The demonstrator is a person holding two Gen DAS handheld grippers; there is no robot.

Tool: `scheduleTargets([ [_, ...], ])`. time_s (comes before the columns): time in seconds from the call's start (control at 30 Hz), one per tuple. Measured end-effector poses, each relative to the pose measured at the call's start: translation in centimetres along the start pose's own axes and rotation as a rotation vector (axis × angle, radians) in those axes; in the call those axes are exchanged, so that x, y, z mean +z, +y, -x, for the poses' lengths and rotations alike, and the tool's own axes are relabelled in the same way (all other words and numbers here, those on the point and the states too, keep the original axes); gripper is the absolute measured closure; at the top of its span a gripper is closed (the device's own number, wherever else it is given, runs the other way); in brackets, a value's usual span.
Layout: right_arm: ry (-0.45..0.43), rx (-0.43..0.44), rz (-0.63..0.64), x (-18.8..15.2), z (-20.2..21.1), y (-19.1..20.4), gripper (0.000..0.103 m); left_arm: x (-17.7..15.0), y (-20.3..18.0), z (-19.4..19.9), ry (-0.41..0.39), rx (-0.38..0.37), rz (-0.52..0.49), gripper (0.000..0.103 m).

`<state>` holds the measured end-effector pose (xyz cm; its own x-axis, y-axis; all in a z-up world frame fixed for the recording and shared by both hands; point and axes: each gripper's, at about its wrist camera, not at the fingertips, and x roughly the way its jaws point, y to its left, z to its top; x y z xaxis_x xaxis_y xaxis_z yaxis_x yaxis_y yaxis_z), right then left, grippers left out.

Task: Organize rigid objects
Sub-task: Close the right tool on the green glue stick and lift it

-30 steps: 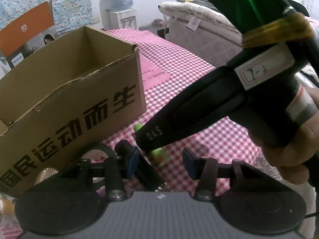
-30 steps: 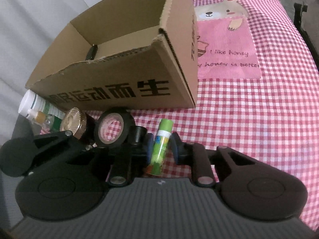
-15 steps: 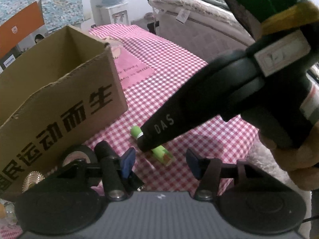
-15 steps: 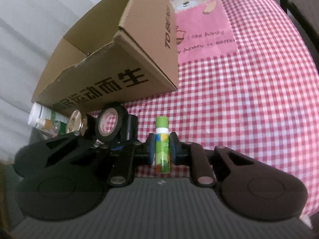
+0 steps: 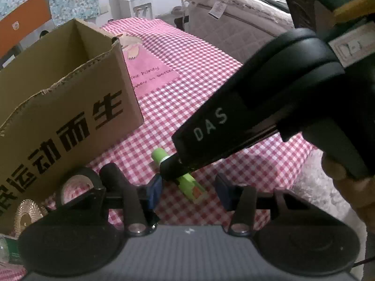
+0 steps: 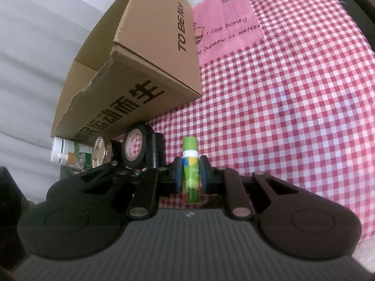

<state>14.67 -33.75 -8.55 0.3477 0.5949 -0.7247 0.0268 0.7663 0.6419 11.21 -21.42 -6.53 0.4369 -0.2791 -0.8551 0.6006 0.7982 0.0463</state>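
A green glue stick (image 6: 191, 168) is clamped between the blue pads of my right gripper (image 6: 191, 174), low over the red checked tablecloth. In the left wrist view the same glue stick (image 5: 187, 182) shows under the right gripper's black body (image 5: 246, 117). My left gripper (image 5: 188, 193) is open and empty, just behind the glue stick. An open cardboard box (image 6: 140, 70) stands to the left; it also shows in the left wrist view (image 5: 61, 100).
A black tape roll (image 6: 134, 148), a black cylinder (image 6: 155, 154), a gold lid (image 6: 100, 153) and a white-and-green bottle (image 6: 68, 152) lie beside the box's front wall. A pink bear patch (image 6: 225, 23) marks the cloth. A mattress (image 5: 234, 18) lies beyond the table.
My right gripper has shut on the glue stick and turned it to point forward. The left gripper has drawn back a little and stays open.
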Motion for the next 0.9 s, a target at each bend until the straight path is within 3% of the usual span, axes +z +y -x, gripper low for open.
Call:
scheduleTargets([
  [0.27,0.005,0.012,-0.021,0.2,1.6,-0.9,0.089,0.4,0.2,0.0,0.001,-0.003,0.004,0.055],
  [0.5,-0.008,0.010,-0.019,-0.1,2.2,-0.9,0.089,1.4,0.5,0.0,0.006,0.006,0.019,0.067],
  [0.9,-0.054,0.007,-0.022,-2.0,4.0,-0.9,0.089,1.0,0.2,0.9,-0.021,0.004,0.013,0.069],
])
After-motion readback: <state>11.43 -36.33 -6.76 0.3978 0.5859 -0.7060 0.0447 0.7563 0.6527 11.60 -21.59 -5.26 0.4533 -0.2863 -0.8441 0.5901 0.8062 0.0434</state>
